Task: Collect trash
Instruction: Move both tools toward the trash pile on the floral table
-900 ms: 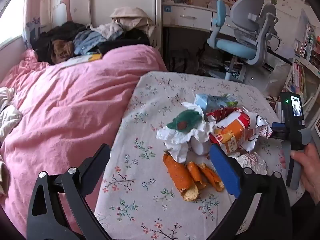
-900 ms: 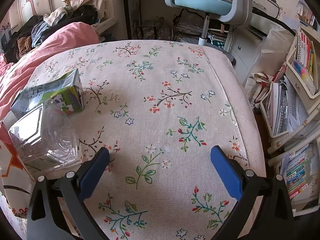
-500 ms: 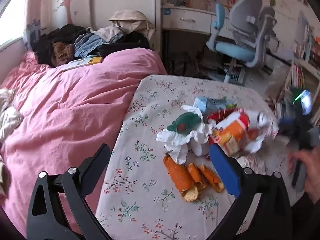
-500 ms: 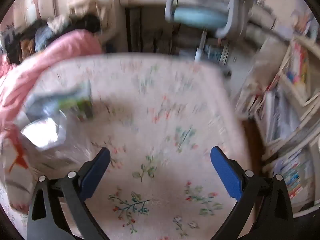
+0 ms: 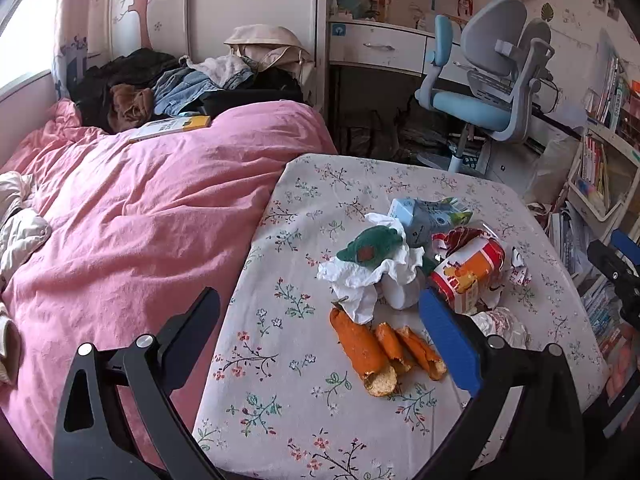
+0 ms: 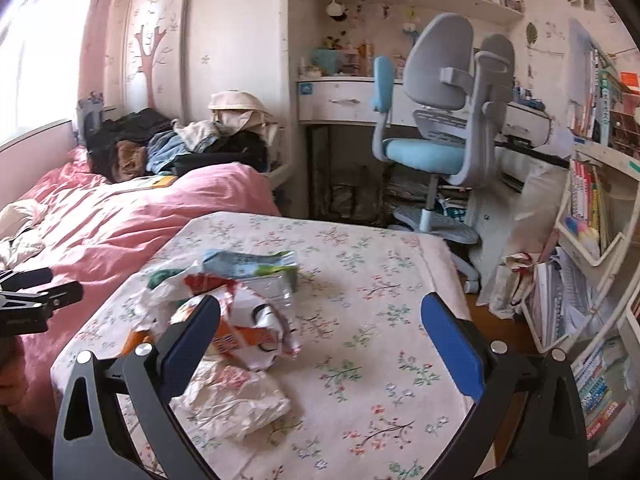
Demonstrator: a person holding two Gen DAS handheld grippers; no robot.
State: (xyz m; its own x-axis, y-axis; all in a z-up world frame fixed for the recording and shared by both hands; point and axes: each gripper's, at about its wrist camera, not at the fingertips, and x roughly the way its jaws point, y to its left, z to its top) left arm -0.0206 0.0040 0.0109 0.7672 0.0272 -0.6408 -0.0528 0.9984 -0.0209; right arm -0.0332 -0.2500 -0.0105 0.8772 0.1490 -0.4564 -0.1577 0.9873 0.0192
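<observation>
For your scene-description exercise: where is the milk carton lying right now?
In the left wrist view the milk carton lies on the floral table at the far end of the trash pile, just behind the crumpled white tissue.

On my table I see trash in one heap: orange peels (image 5: pixel 384 350), white tissue (image 5: pixel 360 280), a crumpled orange wrapper (image 5: pixel 468 272) and a flattened carton (image 5: pixel 428 216).

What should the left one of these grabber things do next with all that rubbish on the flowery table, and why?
Probably ease the left gripper forward and down until its fingers straddle the orange peels. Both its fingers stand wide open with nothing between them, and the peels are the nearest trash, lying loose on the tablecloth in front of the crumpled white tissue and snack wrappers.
</observation>
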